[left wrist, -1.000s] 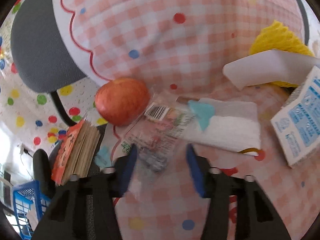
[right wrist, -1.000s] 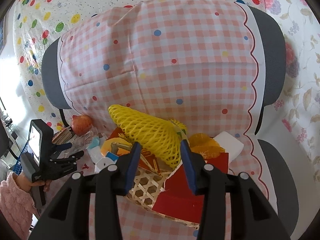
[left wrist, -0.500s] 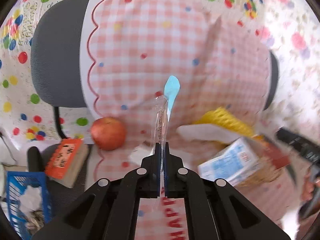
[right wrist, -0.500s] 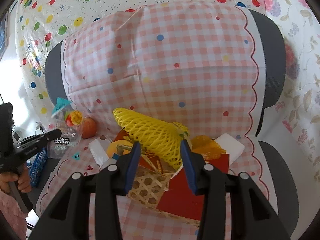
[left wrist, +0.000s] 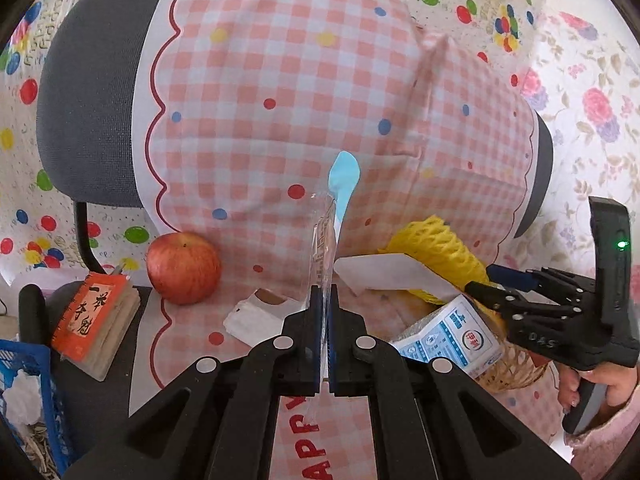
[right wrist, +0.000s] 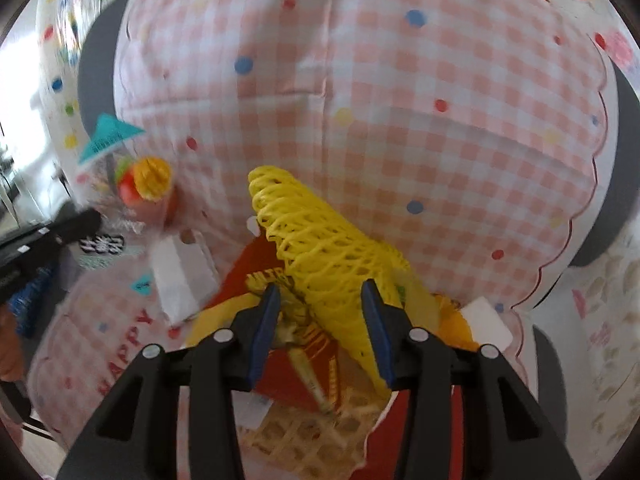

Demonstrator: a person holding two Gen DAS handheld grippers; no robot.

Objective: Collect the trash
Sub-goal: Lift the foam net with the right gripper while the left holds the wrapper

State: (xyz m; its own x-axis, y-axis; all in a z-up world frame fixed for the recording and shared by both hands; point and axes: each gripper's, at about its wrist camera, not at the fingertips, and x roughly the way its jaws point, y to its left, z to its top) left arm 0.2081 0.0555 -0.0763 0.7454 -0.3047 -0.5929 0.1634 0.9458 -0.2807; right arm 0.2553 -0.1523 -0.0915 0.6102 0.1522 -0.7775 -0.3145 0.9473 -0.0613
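My left gripper point(left wrist: 323, 320) is shut on a clear plastic snack wrapper point(left wrist: 332, 224) with a light blue corner, held edge-on above the checked chair seat. The wrapper also shows in the right wrist view point(right wrist: 120, 184), lifted at the left. My right gripper point(right wrist: 320, 320) is open, its fingers either side of a yellow foam fruit net point(right wrist: 320, 240) lying in a woven basket point(right wrist: 304, 436) with red packaging point(right wrist: 292, 372). From the left wrist view the right gripper point(left wrist: 496, 280) hovers over that basket point(left wrist: 508, 368), beside a blue-and-white milk carton point(left wrist: 448, 336).
A red apple point(left wrist: 183, 267), an orange notebook point(left wrist: 94, 320) and a white paper box point(left wrist: 260, 316) lie on the seat. A blue crate point(left wrist: 24, 400) with white trash sits at the lower left. The chair back point(left wrist: 92, 92) rises behind.
My left gripper closed on the wrapper and lifted it off the seat, then drew back. My right gripper moved forward and down, closer around the yellow net.
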